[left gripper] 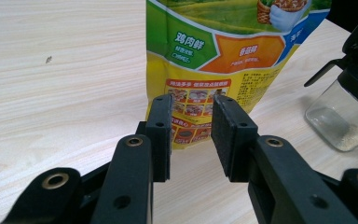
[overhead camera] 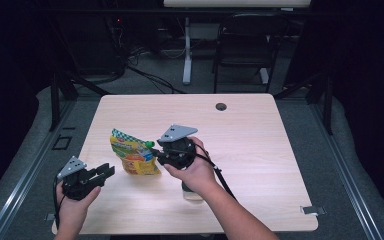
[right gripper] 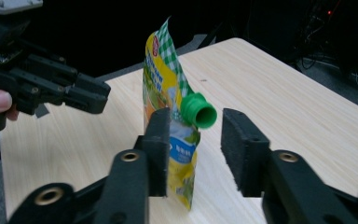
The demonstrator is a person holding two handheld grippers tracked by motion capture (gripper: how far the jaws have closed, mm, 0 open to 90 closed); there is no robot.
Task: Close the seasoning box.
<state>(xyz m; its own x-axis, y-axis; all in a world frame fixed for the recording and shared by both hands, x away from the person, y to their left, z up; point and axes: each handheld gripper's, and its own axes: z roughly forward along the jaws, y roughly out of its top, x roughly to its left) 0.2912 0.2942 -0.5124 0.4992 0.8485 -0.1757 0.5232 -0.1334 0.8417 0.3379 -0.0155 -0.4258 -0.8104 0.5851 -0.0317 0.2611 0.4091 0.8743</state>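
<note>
the pouch (overhead camera: 134,154) stands upright mid-table between our grippers, both sets of jaws partly open and empty, so we reckon next the right gripper (right gripper: 193,140) closes on the green spout (right gripper: 198,111) while the left gripper (left gripper: 191,126) steadies its base.

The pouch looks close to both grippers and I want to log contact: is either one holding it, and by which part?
Nothing is held. The pouch stands free; the right gripper is open around its green spout, and the left gripper is open, short of it.
</note>
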